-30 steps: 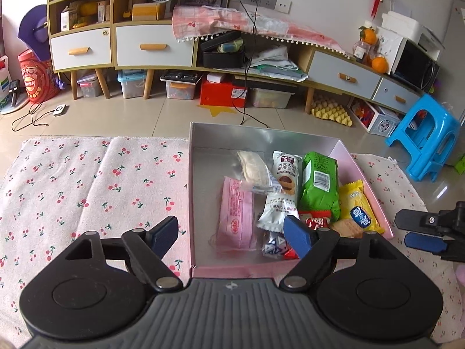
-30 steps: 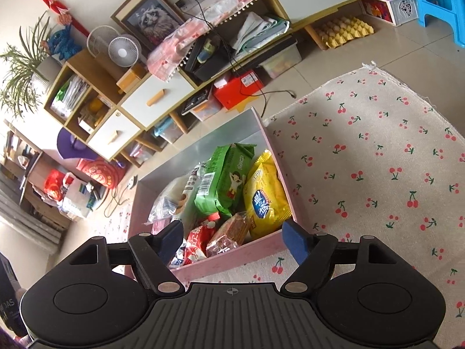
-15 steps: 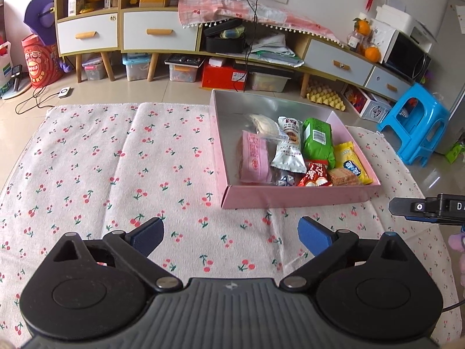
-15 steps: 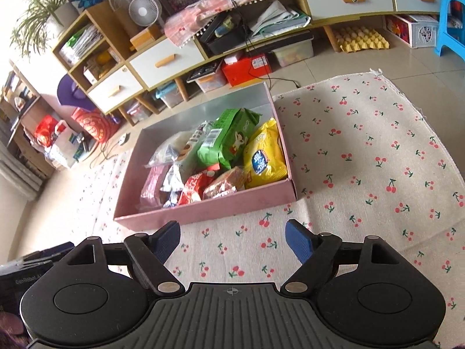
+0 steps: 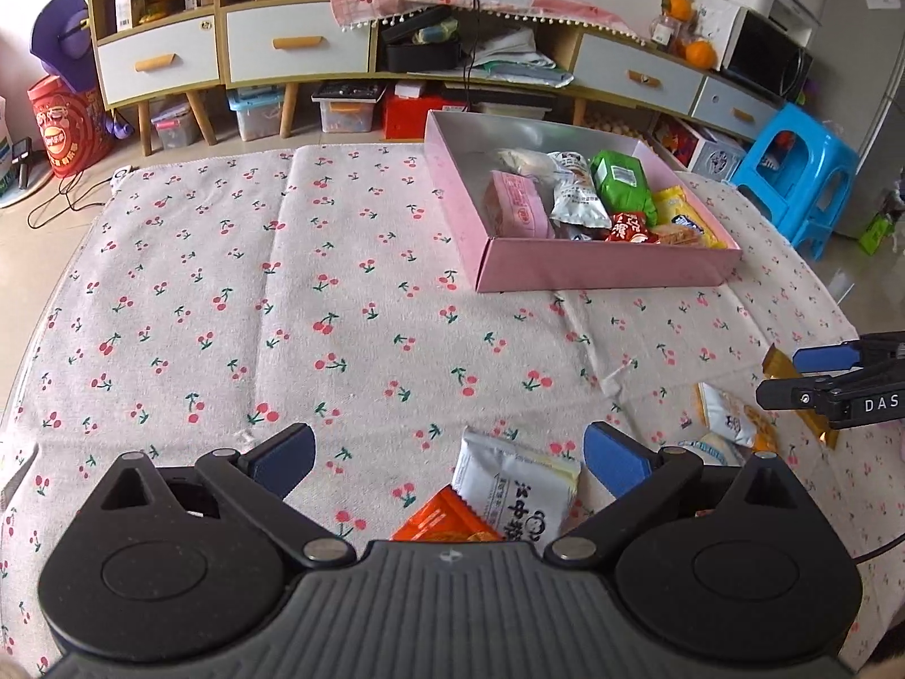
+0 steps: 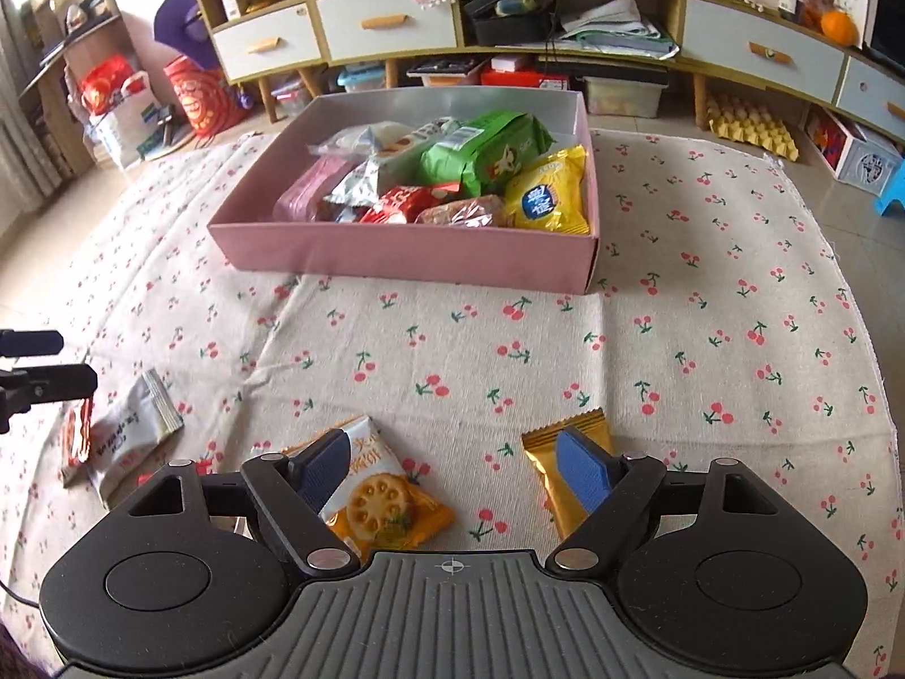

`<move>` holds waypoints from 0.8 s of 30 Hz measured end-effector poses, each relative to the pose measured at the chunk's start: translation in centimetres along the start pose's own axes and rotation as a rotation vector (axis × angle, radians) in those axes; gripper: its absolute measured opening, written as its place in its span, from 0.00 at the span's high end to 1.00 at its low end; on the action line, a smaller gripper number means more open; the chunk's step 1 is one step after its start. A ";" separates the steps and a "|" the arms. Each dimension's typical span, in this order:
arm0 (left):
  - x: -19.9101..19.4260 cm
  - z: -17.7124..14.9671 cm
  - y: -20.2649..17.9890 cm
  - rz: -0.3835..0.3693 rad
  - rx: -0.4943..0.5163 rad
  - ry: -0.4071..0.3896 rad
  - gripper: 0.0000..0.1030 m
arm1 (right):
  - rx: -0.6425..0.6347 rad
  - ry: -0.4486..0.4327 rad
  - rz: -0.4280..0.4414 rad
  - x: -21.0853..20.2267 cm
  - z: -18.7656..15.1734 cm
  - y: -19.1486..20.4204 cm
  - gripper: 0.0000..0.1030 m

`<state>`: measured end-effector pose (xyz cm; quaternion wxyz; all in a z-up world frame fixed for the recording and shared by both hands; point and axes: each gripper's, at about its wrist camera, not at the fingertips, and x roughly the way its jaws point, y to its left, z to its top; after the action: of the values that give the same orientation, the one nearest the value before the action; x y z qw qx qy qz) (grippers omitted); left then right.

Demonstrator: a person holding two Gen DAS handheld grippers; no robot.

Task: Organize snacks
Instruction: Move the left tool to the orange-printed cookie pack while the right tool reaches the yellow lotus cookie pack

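A pink box (image 5: 605,271) holding several snack packets stands on the cherry-print cloth (image 5: 283,294), at the far right in the left wrist view. My left gripper (image 5: 447,447) is open just above a white packet (image 5: 517,495) that overlaps an orange packet (image 5: 447,523); neither is gripped. My right gripper (image 6: 452,455) is open low over the cloth. Its left finger covers part of an orange cracker packet (image 6: 384,503) and its right finger covers part of a gold packet (image 6: 540,452). The pink box (image 6: 407,257) lies straight ahead of it.
The cloth's edges drop to a tiled floor. Cabinets (image 5: 294,51) with drawers and storage bins line the far wall. A blue stool (image 5: 797,170) stands at the right. My left gripper (image 6: 39,362) shows at the right wrist view's left edge, over the white packet (image 6: 133,430).
Both grippers have drawn back from the box toward the cloth's near side, bringing loose packets into view. The left jaws have widened. The right gripper has rolled so the scene stands level.
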<state>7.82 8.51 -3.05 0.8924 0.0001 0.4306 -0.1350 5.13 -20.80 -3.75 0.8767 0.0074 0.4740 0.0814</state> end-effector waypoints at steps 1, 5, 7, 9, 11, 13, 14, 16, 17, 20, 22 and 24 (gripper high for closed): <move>-0.3 -0.3 0.4 -0.005 0.006 -0.005 0.01 | -0.006 0.000 0.006 0.0 -0.2 0.2 0.21; -1.0 -1.2 1.3 -0.034 0.030 -0.018 0.01 | -0.022 -0.006 0.049 -0.2 -0.6 1.0 0.21; -1.2 -1.9 1.5 -0.058 0.060 -0.016 0.02 | -0.025 -0.006 0.078 -0.2 -0.7 1.2 0.21; -1.2 -2.5 1.6 -0.085 0.096 -0.008 0.02 | -0.032 -0.006 0.101 -0.3 -0.8 1.4 0.21; -1.0 -3.1 1.7 -0.108 0.134 0.012 0.02 | -0.053 -0.003 0.115 -0.2 -1.0 1.7 0.21; -0.8 -3.7 1.8 -0.123 0.168 0.031 0.03 | -0.082 0.005 0.125 -0.1 -1.2 1.9 0.21; -0.7 -3.9 1.8 -0.125 0.180 0.037 0.03 | -0.096 0.012 0.129 0.0 -1.4 2.1 0.21; -0.4 -4.4 1.9 -0.126 0.203 0.056 0.04 | -0.123 0.025 0.125 0.2 -1.7 2.3 0.21; -0.3 -4.5 1.9 -0.125 0.207 0.064 0.06 | -0.140 0.032 0.118 0.3 -1.9 2.5 0.21; 0.1 -4.6 2.2 -0.107 0.206 0.088 0.13 | -0.165 0.032 0.109 0.4 -2.3 2.7 0.21; 0.2 -4.5 2.4 -0.103 0.195 0.098 0.19 | -0.164 0.035 0.107 0.4 -2.3 2.7 0.21; 0.3 -4.4 2.5 -0.100 0.184 0.100 0.27 | -0.158 0.034 0.098 0.5 -2.2 2.6 0.21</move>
<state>5.20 11.39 -6.32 0.8581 0.0674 0.4600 -0.2181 3.21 -18.33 -5.15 0.8613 -0.0399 0.4802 0.1612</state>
